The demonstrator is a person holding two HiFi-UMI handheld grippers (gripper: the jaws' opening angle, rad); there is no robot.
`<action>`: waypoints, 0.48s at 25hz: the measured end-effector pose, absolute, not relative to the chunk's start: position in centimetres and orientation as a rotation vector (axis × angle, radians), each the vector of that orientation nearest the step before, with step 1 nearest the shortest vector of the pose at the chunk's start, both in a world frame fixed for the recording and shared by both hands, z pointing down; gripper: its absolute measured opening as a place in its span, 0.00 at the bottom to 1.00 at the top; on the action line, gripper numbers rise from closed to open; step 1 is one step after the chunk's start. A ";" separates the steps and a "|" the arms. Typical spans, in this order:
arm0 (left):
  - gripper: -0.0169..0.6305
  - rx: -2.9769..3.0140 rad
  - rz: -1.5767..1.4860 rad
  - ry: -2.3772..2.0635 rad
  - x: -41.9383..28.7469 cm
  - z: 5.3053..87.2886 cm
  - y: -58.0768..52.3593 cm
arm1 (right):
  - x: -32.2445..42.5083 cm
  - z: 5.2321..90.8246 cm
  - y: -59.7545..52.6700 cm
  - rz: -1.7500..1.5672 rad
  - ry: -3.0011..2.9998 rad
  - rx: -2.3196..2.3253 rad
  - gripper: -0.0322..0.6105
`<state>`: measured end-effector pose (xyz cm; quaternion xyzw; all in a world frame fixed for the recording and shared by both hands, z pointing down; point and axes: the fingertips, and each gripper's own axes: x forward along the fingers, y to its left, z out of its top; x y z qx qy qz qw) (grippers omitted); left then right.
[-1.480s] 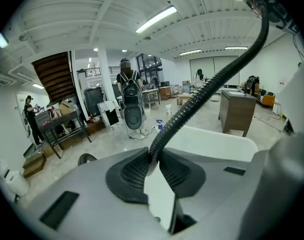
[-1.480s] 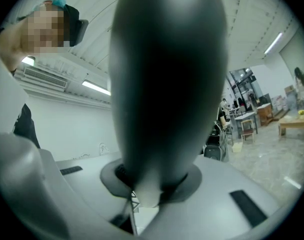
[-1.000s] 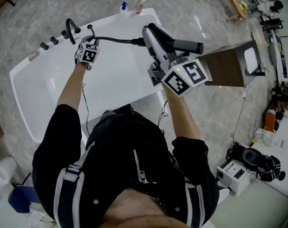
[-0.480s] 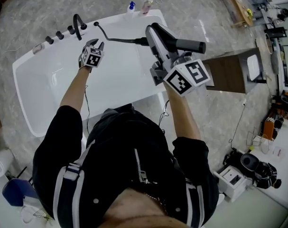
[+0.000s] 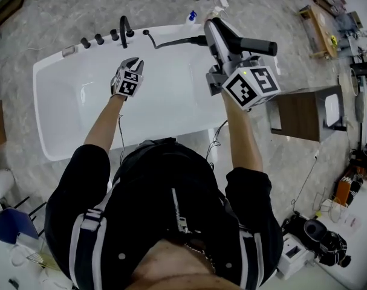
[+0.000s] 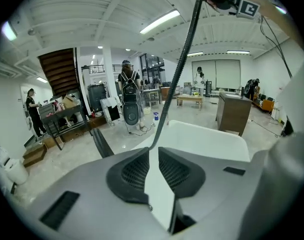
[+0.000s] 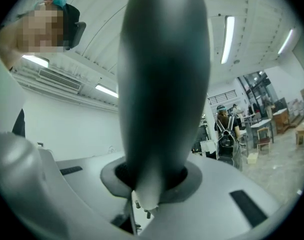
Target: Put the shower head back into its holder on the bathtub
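Note:
My right gripper (image 5: 213, 24) is shut on the dark shower head handle (image 7: 164, 84), which fills the right gripper view. It hangs over the far right rim of the white bathtub (image 5: 171, 110). The black hose (image 5: 177, 41) runs left from it to the tub's deck, near a curved black spout (image 5: 124, 26) and a row of black knobs (image 5: 100, 38). I cannot pick out the holder. My left gripper (image 5: 133, 63) hovers over the basin, short of the fittings. Its jaws have just been closing to a narrow slit with nothing between them; the hose (image 6: 179, 69) rises beyond them.
Two bottles (image 5: 192, 17) stand by the tub's far corner. A brown cabinet (image 5: 301, 113) is right of the tub, with cables and gear (image 5: 319, 234) on the floor beyond it. The left gripper view shows people (image 6: 129, 91) and furniture in the room behind.
My left gripper has drawn back from the hose's end at the fittings to a spot over the basin. My right gripper has carried the shower head toward the tub's far rim.

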<state>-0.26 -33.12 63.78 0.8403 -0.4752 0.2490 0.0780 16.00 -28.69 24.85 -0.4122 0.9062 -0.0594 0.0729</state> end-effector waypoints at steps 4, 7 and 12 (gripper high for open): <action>0.08 2.521 0.639 -1.467 -2.0 61.7 -31.5 | 14.3 23.2 -30.1 -0.101 2.748 -1.208 0.17; 0.07 2.529 0.579 -1.508 -3.2 59.3 -30.6 | 12.5 22.8 -31.0 -0.041 2.784 -1.194 0.17; 0.07 2.516 0.534 -1.573 -5.3 56.8 -29.6 | 10.2 22.9 -32.6 -0.019 2.808 -1.156 0.17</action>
